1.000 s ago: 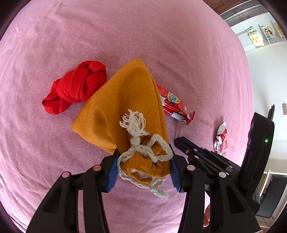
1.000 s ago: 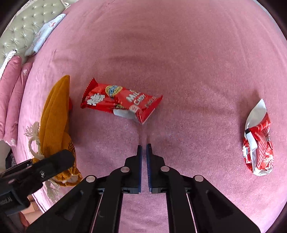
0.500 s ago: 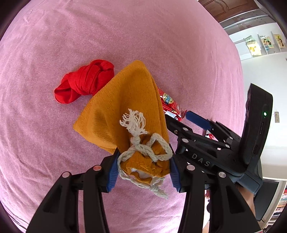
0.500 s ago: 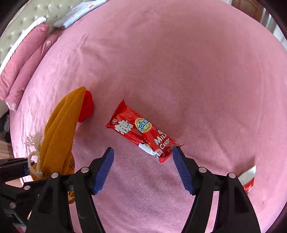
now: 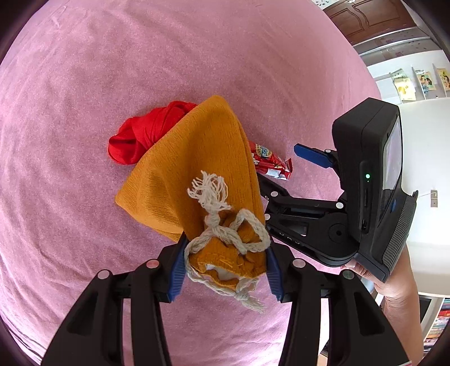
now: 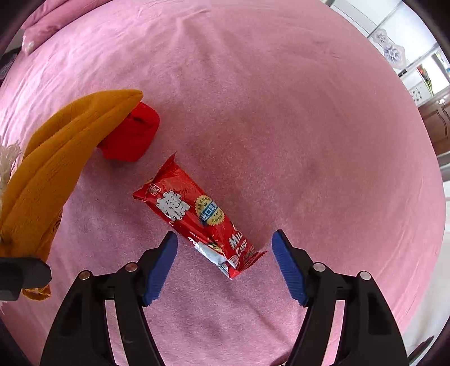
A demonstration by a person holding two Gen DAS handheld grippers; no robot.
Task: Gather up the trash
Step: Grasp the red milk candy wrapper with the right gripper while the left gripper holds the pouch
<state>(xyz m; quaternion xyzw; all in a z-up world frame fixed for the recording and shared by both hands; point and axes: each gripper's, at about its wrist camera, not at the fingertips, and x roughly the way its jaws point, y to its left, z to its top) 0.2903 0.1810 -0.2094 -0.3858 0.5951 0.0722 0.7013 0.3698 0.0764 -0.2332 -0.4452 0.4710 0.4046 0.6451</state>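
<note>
My left gripper (image 5: 223,266) is shut on the neck of an orange drawstring bag (image 5: 197,171), holding it above the pink bed. The bag also shows in the right wrist view (image 6: 50,169). A red candy wrapper (image 6: 197,222) lies on the bed, its near end between the open fingers of my right gripper (image 6: 225,259), which hovers just over it. In the left wrist view the wrapper (image 5: 270,164) pokes out from behind the bag, with the right gripper (image 5: 287,174) beside it.
A crumpled red cloth (image 5: 146,132) lies on the pink bedspread (image 5: 84,84) behind the bag; it also shows in the right wrist view (image 6: 132,135). Pink pillows (image 6: 42,25) are at the far left. Shelves and a wall (image 5: 416,84) stand past the bed's edge.
My right gripper opened from shut, swung left and came down over the red candy wrapper. The left gripper kept hold of the orange bag and shifted slightly towards the red cloth.
</note>
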